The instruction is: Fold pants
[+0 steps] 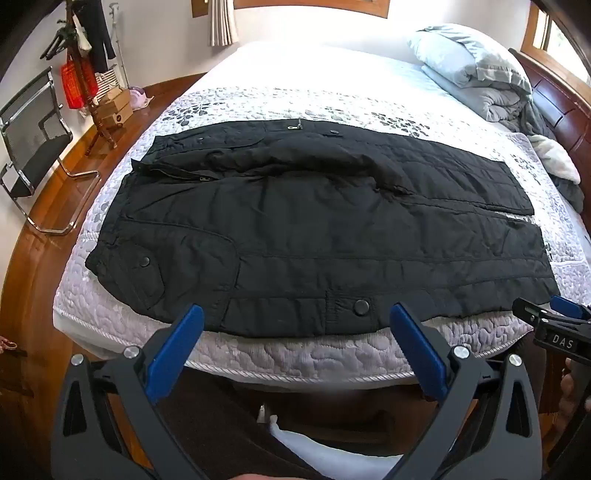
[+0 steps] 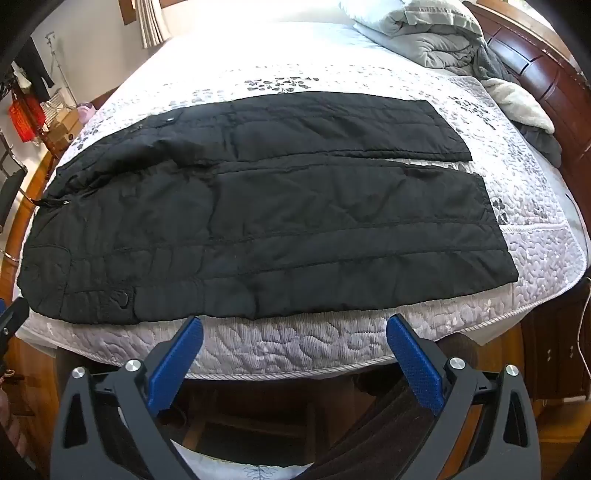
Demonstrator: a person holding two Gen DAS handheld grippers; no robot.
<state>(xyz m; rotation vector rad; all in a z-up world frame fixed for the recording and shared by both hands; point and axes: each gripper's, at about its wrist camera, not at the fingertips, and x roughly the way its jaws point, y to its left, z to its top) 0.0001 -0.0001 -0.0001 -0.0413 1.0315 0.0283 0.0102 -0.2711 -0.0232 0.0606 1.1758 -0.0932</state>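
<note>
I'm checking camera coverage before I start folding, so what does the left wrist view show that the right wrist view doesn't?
Only the left wrist view shows the waistband zipper pull, the metal-framed chair on the floor, and the right gripper at its edge.

Only the right wrist view shows the bed's far corner with dark furniture beside it.

Both show the black pants spread flat on the quilted bed, the piled bedding, and open jaws holding nothing; the left gripper shows fully in its own view.

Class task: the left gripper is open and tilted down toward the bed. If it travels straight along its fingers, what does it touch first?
Probably the near hem edge of the black quilted pants, by the snap button, though depth is unclear. The left gripper holds nothing.
</note>
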